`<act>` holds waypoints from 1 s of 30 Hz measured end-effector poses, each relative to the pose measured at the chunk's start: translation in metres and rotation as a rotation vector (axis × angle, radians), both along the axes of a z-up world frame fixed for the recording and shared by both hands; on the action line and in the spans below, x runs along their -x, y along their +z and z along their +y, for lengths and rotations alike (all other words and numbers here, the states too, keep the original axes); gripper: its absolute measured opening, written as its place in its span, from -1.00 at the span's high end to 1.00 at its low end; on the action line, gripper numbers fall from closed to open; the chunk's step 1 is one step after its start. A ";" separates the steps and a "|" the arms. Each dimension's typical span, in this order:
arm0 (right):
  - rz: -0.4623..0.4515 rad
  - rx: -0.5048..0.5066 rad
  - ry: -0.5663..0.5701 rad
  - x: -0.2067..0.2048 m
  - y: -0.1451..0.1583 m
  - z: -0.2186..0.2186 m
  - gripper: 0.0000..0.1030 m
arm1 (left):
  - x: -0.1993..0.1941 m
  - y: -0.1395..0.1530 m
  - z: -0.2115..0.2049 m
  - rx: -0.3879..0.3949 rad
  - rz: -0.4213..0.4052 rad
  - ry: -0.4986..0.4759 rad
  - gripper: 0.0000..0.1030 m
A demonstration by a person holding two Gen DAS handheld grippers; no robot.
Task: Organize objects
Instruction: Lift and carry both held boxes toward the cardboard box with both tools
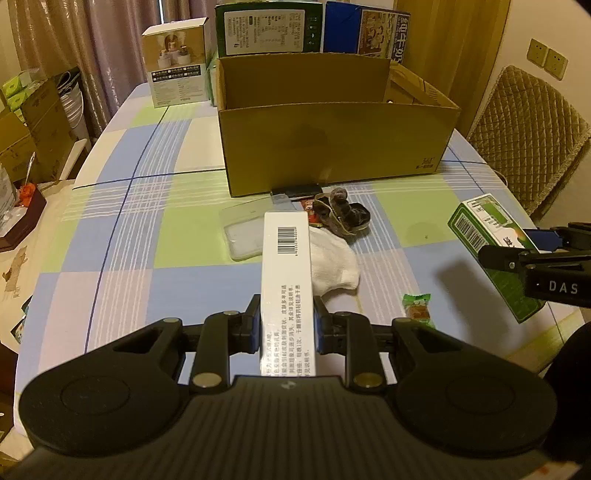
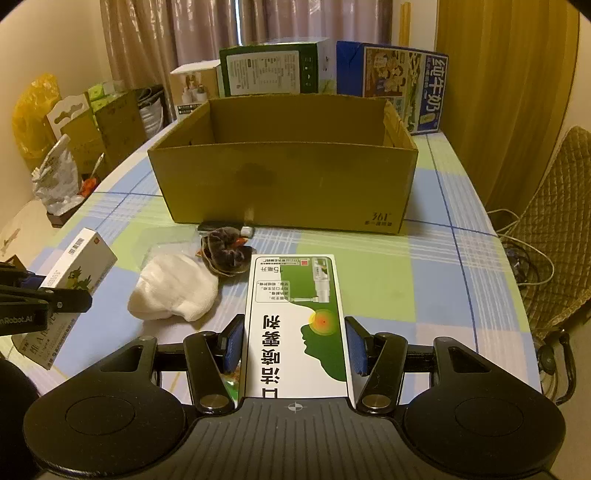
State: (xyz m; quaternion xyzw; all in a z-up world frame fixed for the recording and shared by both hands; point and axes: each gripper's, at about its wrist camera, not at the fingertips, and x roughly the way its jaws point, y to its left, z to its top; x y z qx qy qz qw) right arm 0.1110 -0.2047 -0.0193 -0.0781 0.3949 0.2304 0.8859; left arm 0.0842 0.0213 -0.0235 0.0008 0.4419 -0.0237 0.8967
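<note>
My left gripper (image 1: 286, 315) is shut on a long white box with a barcode (image 1: 286, 251), held above the checked tablecloth (image 1: 147, 206). My right gripper (image 2: 295, 332) is shut on a green and white spray box (image 2: 295, 295). Each view shows the other gripper from the side: the right gripper (image 1: 521, 244) with its green box (image 1: 487, 232), the left gripper (image 2: 51, 288) with its white box (image 2: 79, 264). An open cardboard box (image 1: 332, 147) (image 2: 288, 184) stands ahead of both. Between lie a white sock (image 1: 332, 264) (image 2: 173, 288) and a dark scrunchie (image 1: 347, 216) (image 2: 225, 251).
A clear plastic case (image 1: 240, 232) and a green sweet packet (image 1: 417, 308) lie on the cloth. A black flat item (image 1: 295, 192) sticks out under the carton. Green (image 1: 266, 29), blue (image 1: 369, 33) and white cartons (image 1: 177, 62) stand behind. A quilted chair (image 2: 554, 229) is at the right.
</note>
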 end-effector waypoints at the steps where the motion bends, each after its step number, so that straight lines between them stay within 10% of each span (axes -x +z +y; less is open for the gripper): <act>1: -0.001 -0.001 0.000 0.001 0.001 0.000 -0.02 | 0.000 0.001 -0.001 -0.004 -0.001 -0.006 0.58; 16: -0.041 -0.030 0.012 -0.021 0.032 0.003 -0.02 | -0.042 0.031 -0.008 0.001 -0.031 -0.083 0.58; 30: -0.100 -0.075 0.018 -0.147 0.105 0.025 -0.02 | -0.174 0.107 -0.012 -0.015 -0.105 -0.144 0.58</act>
